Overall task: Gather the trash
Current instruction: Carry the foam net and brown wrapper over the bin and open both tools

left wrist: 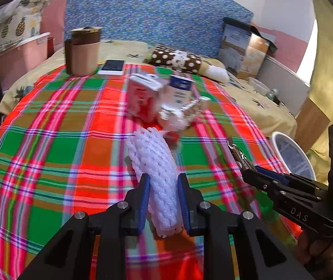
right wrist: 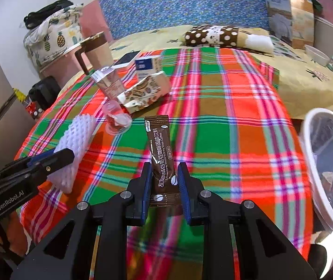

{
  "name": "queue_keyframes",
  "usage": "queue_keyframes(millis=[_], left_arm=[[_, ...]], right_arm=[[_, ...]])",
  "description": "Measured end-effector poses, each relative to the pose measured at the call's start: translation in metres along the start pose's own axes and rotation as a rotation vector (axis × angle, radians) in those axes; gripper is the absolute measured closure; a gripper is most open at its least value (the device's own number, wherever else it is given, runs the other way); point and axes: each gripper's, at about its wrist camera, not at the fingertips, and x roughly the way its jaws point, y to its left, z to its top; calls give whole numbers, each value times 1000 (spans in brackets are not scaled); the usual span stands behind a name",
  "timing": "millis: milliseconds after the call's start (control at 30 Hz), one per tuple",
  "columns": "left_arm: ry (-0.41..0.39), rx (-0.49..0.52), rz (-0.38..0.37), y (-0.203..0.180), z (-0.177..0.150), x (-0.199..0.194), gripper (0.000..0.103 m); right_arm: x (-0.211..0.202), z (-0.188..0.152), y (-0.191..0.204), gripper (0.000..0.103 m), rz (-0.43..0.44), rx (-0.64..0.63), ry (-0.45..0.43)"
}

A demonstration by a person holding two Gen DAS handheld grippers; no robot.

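Note:
My left gripper (left wrist: 163,179) is shut on a white foam fruit net (left wrist: 153,163) and holds it above the plaid cloth; the net also shows in the right wrist view (right wrist: 75,144). My right gripper (right wrist: 164,166) is shut on a brown coffee sachet (right wrist: 160,149), also seen at the right of the left wrist view (left wrist: 239,155). More trash lies on the cloth: a red-and-white carton (left wrist: 143,98), a blue-and-white box (left wrist: 180,89), a crumpled printed wrapper (right wrist: 143,91) and a clear plastic cup (right wrist: 117,119). A white-rimmed bin (right wrist: 324,163) stands at the table's right edge.
A brown lidded mug (left wrist: 83,50) and a phone (left wrist: 112,67) sit at the far left of the plaid cloth (left wrist: 49,140). A polka-dot roll (left wrist: 178,58), a paper bag (left wrist: 243,46) and a white bowl (left wrist: 258,85) lie behind.

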Motion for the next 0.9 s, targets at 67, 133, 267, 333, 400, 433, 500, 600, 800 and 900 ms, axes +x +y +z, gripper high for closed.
queue_keyframes(millis=[67,133,267,333,400,433,500,600,800,900], left_arm=[[3,14,-19,-11,0,0,79],[3,31,-33,-22,-1,0,78],[9,56,-73,-44,2,4,79],[9,73,-87,-54,3,6,79],[12,88,-103,-63,5,9,78],[13,95,-109,-68,5,9,78],[15,113,-122,-79,8,13,79],[19,136,-143,-94,12,17,79],[25,191,-184,-130,20,29,79],[29,220,-207,-149,23,34,78]], right_arm=[[-5,-1,-6,78,-9,12,-12],[-11,-2,-12,78,-20,24,-24],[-19,-4,-27,78,-45,52,-45],[-24,-5,-36,78,-57,69,-55],[-29,-6,-45,78,-72,84,-67],[-31,-7,-48,78,-77,91,-73],[-36,-8,-58,78,-92,107,-84],[-42,-8,-71,78,-112,125,-98],[-54,-13,-97,78,-156,169,-123],[-60,-16,-110,78,-173,195,-134]])
